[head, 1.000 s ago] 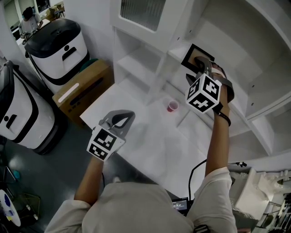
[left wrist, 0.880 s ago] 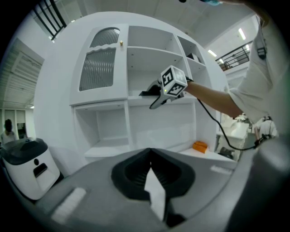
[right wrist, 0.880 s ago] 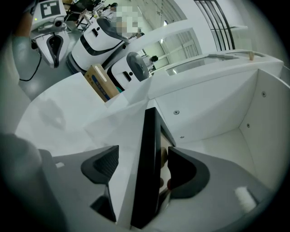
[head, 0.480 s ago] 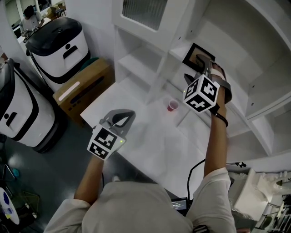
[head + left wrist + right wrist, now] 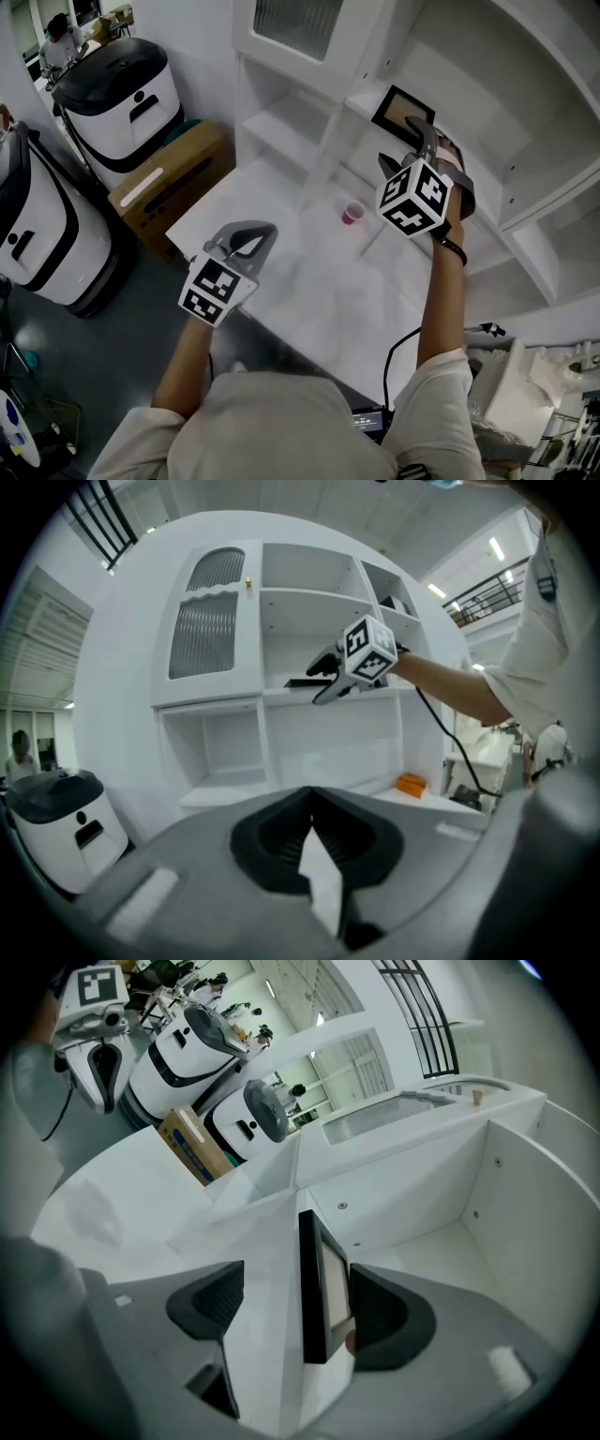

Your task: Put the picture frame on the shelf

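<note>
One shelf unit (image 5: 281, 117), white, many bays; its top is cut off in the head view. One white table (image 5: 309, 291) in front of it. Two white-and-black machines (image 5: 127, 89) (image 5: 37, 239) left of the unit, the nearer one cut by the picture edge. One cardboard box (image 5: 173, 183) between them and the unit.

Two grippers. Right gripper (image 5: 411, 150) (image 5: 292, 1305) reaches into the unit's right bay, jaws apart. Left gripper (image 5: 246, 240) (image 5: 311, 803) is out over the table's front edge, tips together, nothing between them.

One frame (image 5: 398, 106) (image 5: 314, 1279), black, stands upright on a board in that right bay, between the right jaws and hard by one pad; contact not clear. Seen edge-on, its picture is unreadable and its foot is hidden.

One pink cup (image 5: 352, 213) on the table below that bay.
</note>
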`<state>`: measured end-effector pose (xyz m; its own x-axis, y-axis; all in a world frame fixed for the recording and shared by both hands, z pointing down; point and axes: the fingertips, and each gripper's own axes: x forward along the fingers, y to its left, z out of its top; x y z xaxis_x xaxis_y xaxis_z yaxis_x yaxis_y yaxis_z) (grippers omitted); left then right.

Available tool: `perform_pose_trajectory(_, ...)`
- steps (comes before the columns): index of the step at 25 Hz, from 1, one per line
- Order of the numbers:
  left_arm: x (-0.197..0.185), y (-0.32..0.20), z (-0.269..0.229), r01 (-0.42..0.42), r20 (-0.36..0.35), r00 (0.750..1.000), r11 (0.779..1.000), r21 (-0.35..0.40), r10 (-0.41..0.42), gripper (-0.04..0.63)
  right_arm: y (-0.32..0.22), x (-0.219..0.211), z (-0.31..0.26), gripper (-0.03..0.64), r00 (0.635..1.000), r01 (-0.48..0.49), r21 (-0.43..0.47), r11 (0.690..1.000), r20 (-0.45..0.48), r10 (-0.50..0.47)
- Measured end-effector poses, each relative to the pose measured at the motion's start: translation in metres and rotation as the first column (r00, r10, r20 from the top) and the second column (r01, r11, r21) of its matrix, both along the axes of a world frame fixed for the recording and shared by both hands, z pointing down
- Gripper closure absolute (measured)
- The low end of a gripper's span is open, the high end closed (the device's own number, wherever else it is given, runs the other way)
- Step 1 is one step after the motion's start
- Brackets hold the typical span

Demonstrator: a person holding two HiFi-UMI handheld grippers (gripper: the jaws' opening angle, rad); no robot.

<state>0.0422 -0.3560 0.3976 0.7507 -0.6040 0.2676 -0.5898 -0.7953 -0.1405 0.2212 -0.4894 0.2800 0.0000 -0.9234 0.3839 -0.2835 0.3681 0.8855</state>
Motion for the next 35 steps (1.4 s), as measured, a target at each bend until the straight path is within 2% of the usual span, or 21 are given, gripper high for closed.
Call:
perform_pose_trajectory(7,-0.004,0.015,-0.009,-0.009,-0.011,1.0,1.0,0.025,0.01,0.597,0.038,0.0,-0.003,0.267,0.994,-0.049,0.024,0.999,0.097,0.046)
perform_pose_trajectory(11,-0.006,0.022,-0.013,-0.014,-0.019,1.0,0.999,0.037,0.015,0.597,0.065,-0.013,-0.004,0.295,0.971,-0.024,0.054,0.998,0.24,0.01)
perform_pose_trajectory(14,-0.004,0.027,-0.017,-0.023,-0.029,0.999,0.999,0.046,0.025,0.597,0.086,-0.023,0.009,0.291,0.945,-0.008,0.032,0.999,0.328,-0.003)
perform_pose_trajectory(16,-0.003,0.03,-0.018,-0.027,-0.033,0.999,0.998,0.049,0.029,0.597,0.099,-0.03,0.018,0.295,0.912,0.007,0.009,1.0,0.41,-0.01)
perform_pose_trajectory(19,-0.001,0.033,-0.017,-0.03,-0.036,0.999,0.998,0.05,0.032,0.597,0.115,-0.036,0.03,0.311,0.838,0.009,-0.015,1.0,0.546,0.001)
perform_pose_trajectory(22,0.001,0.035,-0.017,-0.034,-0.039,0.999,0.998,0.054,0.036,0.597,0.128,-0.036,0.042,0.319,0.77,-0.012,-0.039,0.999,0.637,0.034)
perform_pose_trajectory(27,0.001,0.035,-0.02,-0.036,-0.048,0.998,0.997,0.064,0.04,0.597,0.145,-0.039,0.056,0.36,0.69,-0.019,-0.068,0.997,0.721,0.063)
perform_pose_trajectory(30,0.006,0.036,-0.022,-0.047,-0.052,0.997,0.997,0.066,0.05,0.597,0.153,-0.046,0.057,0.371,0.644,-0.005,-0.065,0.998,0.763,0.053)
perform_pose_trajectory(35,0.011,0.037,-0.024,-0.051,-0.058,0.997,0.996,0.071,0.055,0.597,0.172,-0.057,0.057,0.431,0.57,0.033,-0.057,0.998,0.821,0.028)
